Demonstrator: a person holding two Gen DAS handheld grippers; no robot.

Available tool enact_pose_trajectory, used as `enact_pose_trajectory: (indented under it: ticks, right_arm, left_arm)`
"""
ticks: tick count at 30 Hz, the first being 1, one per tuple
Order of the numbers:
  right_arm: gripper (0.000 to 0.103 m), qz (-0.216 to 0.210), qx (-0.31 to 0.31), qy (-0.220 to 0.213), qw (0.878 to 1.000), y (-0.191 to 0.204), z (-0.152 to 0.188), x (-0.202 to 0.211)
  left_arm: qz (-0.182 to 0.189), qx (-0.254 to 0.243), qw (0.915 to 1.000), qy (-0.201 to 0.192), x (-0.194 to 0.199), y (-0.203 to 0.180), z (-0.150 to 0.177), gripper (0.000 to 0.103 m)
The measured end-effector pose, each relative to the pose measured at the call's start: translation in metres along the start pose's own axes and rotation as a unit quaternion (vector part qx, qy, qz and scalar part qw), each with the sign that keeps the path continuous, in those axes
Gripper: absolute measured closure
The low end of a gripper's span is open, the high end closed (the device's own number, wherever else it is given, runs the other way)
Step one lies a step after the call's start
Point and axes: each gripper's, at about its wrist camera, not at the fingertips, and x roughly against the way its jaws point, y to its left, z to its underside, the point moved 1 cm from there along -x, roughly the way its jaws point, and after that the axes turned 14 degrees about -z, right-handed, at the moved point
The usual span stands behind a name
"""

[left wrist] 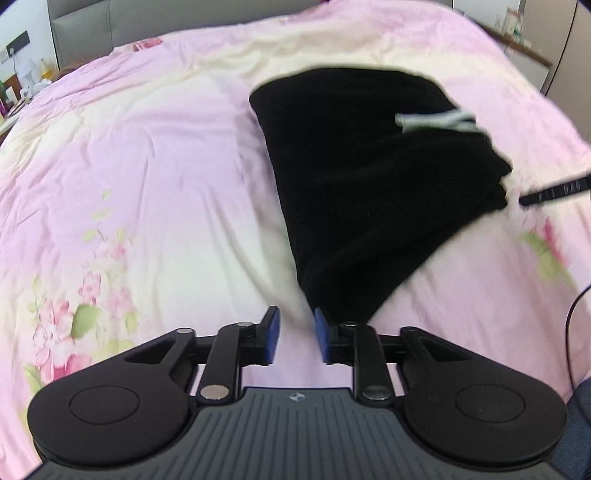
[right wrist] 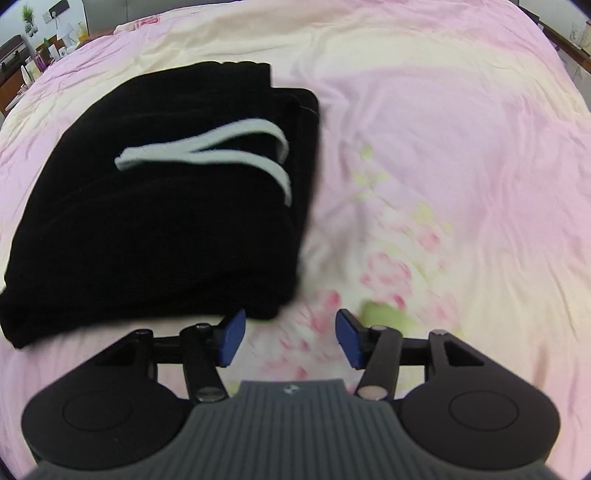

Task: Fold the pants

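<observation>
Black pants (left wrist: 369, 177) lie folded into a compact stack on the pink floral bedspread (left wrist: 147, 166); a white drawstring (left wrist: 436, 120) rests on top. In the right wrist view the pants (right wrist: 159, 206) lie ahead to the left with the drawstring (right wrist: 221, 155) looped across them. My left gripper (left wrist: 297, 334) is open and empty, its right pad next to the near corner of the stack. My right gripper (right wrist: 290, 338) is open and empty over the bedspread (right wrist: 443, 184), just right of the stack's near corner. The tip of the right gripper (left wrist: 554, 190) shows at the right in the left wrist view.
A grey headboard (left wrist: 92, 29) and a bedside table with small items (left wrist: 22, 88) stand at the far left. A shelf with bottles (left wrist: 517, 26) is at the far right. A dark cable (left wrist: 576, 332) runs along the right edge.
</observation>
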Motion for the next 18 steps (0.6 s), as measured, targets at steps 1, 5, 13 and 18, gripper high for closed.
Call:
enact_pose_trajectory:
  ticks: [1, 5, 13, 18]
  right_arm:
    - [0.045, -0.016, -0.014, -0.008, 1.0, -0.008, 0.004, 0.007]
    - [0.033, -0.098, -0.097, -0.064, 0.988, -0.035, 0.002, 0.038]
    - [0.024, -0.175, -0.138, -0.102, 0.97, -0.046, -0.052, 0.019]
    - [0.019, -0.178, -0.151, -0.094, 0.968, -0.058, -0.079, -0.02]
  left_arm:
    - [0.012, 0.019, 0.9997, -0.007, 0.002, 0.007, -0.009, 0.059]
    - [0.063, 0.099, 0.9928, -0.026, -0.002, 0.027, -0.052, 0.04]
    - [0.125, 0.195, 0.9728, 0.005, -0.068, 0.034, -0.114, 0.031]
    - [0.138, 0.202, 0.9693, 0.024, -0.108, 0.033, -0.125, 0.03]
